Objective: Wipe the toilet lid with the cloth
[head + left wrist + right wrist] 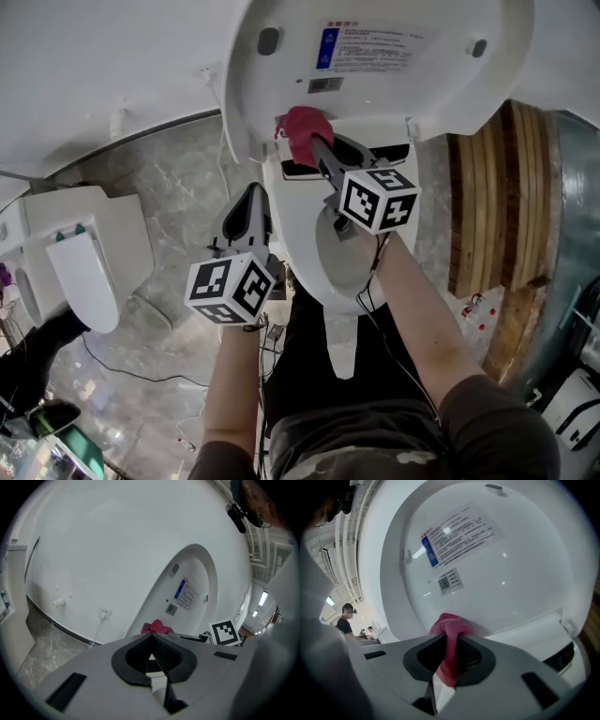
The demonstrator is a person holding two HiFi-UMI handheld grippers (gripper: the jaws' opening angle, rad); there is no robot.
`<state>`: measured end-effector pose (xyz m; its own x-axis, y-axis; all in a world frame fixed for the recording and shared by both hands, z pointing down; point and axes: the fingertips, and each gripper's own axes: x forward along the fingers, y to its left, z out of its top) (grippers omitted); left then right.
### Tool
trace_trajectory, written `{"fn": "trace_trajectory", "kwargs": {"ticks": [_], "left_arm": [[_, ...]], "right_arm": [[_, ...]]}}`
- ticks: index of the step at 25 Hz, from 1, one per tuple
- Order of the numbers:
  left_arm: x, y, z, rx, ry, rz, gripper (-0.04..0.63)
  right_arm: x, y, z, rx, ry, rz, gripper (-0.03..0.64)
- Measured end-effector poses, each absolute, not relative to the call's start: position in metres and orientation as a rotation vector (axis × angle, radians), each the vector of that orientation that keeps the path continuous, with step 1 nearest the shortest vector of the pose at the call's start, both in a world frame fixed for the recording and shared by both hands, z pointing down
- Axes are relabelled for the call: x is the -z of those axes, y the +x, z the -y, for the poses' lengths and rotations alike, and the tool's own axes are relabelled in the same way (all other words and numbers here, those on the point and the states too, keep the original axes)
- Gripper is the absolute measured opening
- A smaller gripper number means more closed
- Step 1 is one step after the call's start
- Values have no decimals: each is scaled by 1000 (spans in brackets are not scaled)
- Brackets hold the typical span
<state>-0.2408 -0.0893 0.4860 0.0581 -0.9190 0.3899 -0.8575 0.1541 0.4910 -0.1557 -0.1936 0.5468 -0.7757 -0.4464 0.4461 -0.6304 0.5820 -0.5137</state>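
Right gripper (450, 638): jaws clamped on the pink cloth (449, 623), nothing else in them. A wad of cloth bunches out past the tips and a tail hangs down between the jaws.

Cloth sits at the bottom of the raised toilet lid (394, 80), on its inner face just above the hinge, below the printed label (370, 47). It looks pressed against the lid, but contact isn't certain from these angles.

Left gripper (251, 195): jaws fully together, empty. It's parked by the left rim of the seat (305, 267), well short of the lid.

Progress, my read: wipe is in hand, not finished. The lid is up and the cloth is at its lower edge. The broad white face above and to both sides looks evenly glossy, with no streaks to show which parts are done, so I'd assume most of it remains.

Pose: both forearms reach forward from the person's body over the bowl. The right is stretched far to the hinge, tool tipped slightly down. The left hangs back, nearer and lower.
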Motion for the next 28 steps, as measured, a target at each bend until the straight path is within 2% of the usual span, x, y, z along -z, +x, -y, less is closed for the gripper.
{"fn": "trace_trajectory", "kwargs": {"ticks": [18,23,28], "left_arm": [[-479,-59,171,74,1827,1666,6],[-470,-30,171,47,1835,1670,6],[-438,-22,169,51,1841,1730,6]], "right_arm": [[-550,55,272,-1082,1161,2486,49],[-544,76,265,-1122,1140,2488,49],[-513,62,237,-1123,986,2546,49]]}}
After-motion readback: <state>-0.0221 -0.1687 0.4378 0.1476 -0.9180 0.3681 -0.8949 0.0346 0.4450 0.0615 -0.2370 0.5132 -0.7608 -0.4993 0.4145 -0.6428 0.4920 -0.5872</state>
